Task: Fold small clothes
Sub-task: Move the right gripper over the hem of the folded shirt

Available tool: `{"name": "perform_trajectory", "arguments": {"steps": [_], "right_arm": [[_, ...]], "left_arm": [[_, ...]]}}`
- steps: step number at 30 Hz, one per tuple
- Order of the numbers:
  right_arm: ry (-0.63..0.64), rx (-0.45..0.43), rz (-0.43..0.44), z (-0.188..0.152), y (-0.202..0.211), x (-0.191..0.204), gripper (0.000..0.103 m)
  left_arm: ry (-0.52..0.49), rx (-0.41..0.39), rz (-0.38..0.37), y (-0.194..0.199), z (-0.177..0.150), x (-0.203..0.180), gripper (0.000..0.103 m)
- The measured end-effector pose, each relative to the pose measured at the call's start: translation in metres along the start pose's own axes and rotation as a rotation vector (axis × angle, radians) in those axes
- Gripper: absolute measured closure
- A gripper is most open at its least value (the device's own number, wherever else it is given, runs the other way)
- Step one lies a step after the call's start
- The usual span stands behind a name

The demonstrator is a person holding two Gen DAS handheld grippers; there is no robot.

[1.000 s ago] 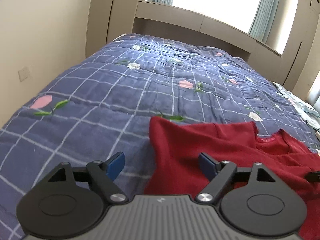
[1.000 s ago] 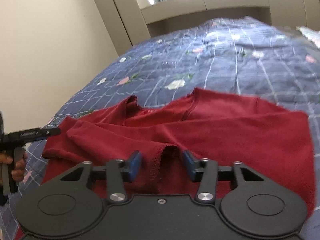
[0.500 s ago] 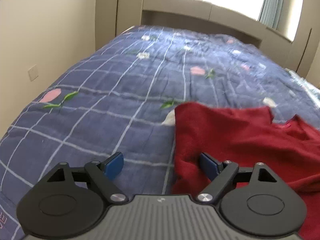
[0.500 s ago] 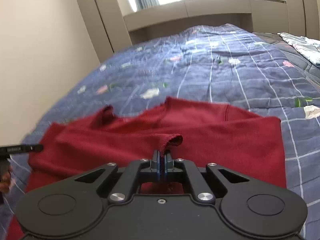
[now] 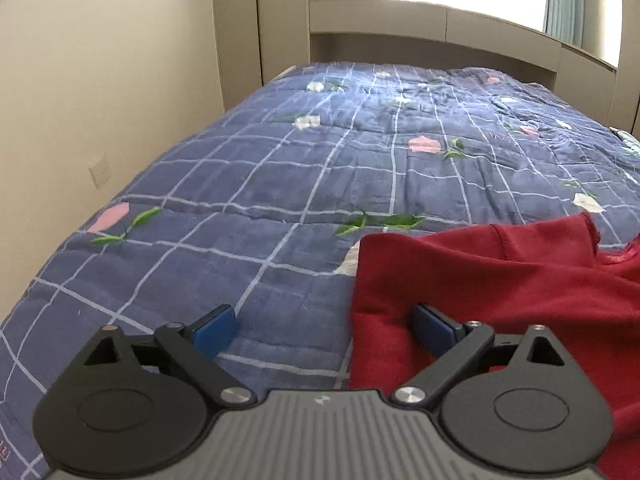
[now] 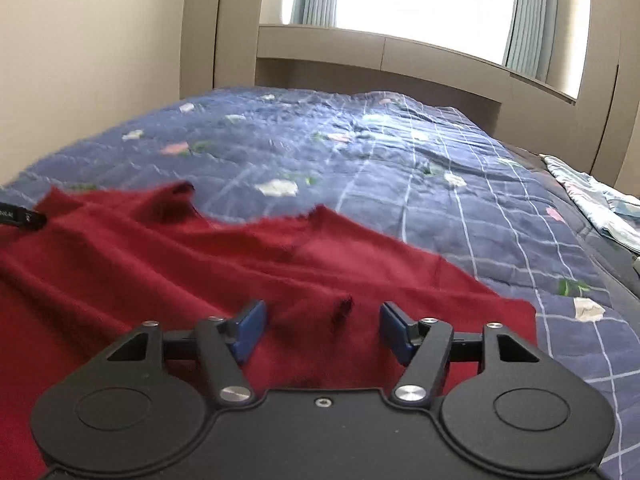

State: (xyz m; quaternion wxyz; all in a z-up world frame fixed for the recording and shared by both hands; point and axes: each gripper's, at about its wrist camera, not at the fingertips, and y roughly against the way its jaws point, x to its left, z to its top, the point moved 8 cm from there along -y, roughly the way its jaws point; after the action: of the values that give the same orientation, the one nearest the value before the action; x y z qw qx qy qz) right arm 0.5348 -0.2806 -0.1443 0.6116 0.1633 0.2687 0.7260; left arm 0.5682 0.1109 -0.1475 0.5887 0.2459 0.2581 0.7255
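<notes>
A dark red small garment [image 6: 168, 264] lies spread on the bed, neckline away from me. My right gripper [image 6: 322, 330] hovers low over its near part with its jaws opening. A small raised pucker of red cloth [image 6: 342, 312] stands between the blue pads, and neither pad touches it. My left gripper [image 5: 324, 328] straddles the garment's [image 5: 500, 292] left edge with its jaws opening wide. One pad is over the quilt and the other over the red cloth, with nothing gripped. The left gripper's black tip [image 6: 20, 216] shows at the left edge of the right wrist view.
The blue checked quilt [image 5: 280, 184] with flower prints covers the whole bed. A beige wall with a socket [image 5: 100, 170] runs along the left side. A headboard shelf [image 6: 380, 60] and a window lie beyond. A pale blue cloth [image 6: 592, 208] sits at the bed's right edge.
The right gripper pinched a fold of red cloth shut, then opened and let it go, leaving a small pucker. The left gripper swung left to the garment's edge and widened.
</notes>
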Motion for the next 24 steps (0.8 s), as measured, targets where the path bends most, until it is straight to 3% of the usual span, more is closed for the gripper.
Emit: {"name": "perform_trajectory", "arguments": {"steps": [5,11,21,24], "right_arm": [[-0.026,-0.030,-0.021,-0.003,0.008,-0.007,0.028],[0.025,-0.058,-0.023,-0.017,0.042,-0.003,0.023],[-0.038,-0.028,-0.040,-0.029,0.050,-0.012,0.014],[-0.043,-0.046,-0.017,-0.031,0.077,-0.013,0.001]], "left_arm": [[0.021,0.000,-0.001,0.011,-0.002,0.006,0.003],[0.002,-0.051,-0.014,0.053,-0.026,0.017,0.001],[0.104,0.006,-0.036,0.056,-0.038,0.030,0.001],[0.114,0.004,-0.051,0.077,-0.043,0.034,0.001]]}}
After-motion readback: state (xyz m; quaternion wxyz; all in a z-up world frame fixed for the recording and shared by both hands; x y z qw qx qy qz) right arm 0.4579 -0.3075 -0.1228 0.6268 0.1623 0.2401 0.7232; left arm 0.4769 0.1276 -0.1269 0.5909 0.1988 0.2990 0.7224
